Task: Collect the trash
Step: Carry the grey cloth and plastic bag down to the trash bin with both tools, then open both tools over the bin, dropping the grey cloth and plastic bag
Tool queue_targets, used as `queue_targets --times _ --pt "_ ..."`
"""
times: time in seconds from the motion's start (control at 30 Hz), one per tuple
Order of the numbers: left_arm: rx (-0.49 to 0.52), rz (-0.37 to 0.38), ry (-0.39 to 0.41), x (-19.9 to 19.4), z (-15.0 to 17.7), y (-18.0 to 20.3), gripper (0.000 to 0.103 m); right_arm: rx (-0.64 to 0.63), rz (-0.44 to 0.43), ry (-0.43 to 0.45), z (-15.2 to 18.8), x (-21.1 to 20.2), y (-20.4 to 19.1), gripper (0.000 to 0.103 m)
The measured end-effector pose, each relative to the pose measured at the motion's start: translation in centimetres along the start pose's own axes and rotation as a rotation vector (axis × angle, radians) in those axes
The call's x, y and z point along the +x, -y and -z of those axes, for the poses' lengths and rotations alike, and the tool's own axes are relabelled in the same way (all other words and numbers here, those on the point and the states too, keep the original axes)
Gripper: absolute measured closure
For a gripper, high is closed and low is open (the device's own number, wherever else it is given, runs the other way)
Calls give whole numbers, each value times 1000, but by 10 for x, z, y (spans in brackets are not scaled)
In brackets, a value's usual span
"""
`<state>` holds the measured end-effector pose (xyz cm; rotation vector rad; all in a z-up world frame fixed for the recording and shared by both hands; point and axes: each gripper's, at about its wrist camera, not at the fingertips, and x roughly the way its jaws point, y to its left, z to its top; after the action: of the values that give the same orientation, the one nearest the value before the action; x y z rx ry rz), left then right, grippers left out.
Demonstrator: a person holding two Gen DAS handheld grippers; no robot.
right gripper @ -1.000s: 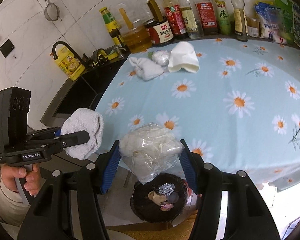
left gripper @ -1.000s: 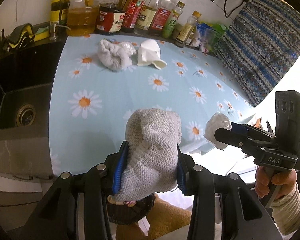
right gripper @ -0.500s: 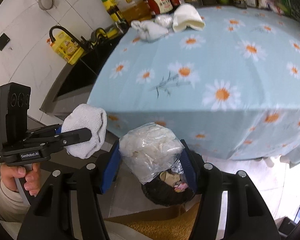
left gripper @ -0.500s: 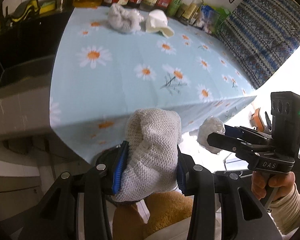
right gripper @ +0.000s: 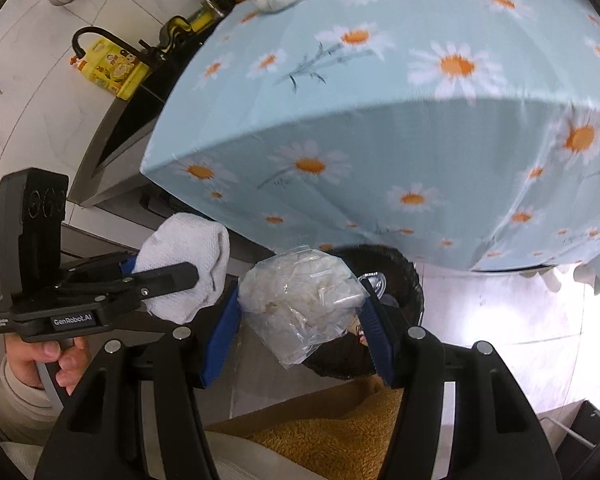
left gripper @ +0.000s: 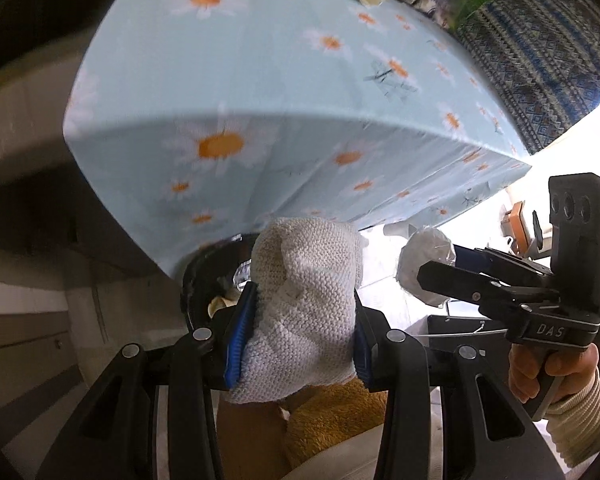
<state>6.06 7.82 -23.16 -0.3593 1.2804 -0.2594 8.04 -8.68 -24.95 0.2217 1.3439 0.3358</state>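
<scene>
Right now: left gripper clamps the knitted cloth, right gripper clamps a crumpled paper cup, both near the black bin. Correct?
One error: the right gripper clamps a clear plastic bag, per the right wrist view. Left gripper does clamp the knitted cloth, near the black bin.

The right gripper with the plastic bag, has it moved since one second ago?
Yes. The right gripper with the plastic bag has dropped below the table edge, toward the bin.

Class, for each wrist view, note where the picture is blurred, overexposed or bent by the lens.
Left wrist view: the daisy tablecloth is smeared by motion blur, the knitted cloth in the claw stays sharp, and the right edge is blown out white. Right wrist view: the tablecloth's edge bows with fisheye distortion, its daisies are blurred, and the plastic bag is crisp.
</scene>
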Motion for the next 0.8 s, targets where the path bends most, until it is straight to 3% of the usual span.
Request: queue_targets --times 0.4,0.8 --pt "-57 14 -90 42 18 -12 63 65 -5 -67 9 25 20 45" --pt "-60 -5 -110 48 23 -11 58 86 -19 -46 10 25 23 43"
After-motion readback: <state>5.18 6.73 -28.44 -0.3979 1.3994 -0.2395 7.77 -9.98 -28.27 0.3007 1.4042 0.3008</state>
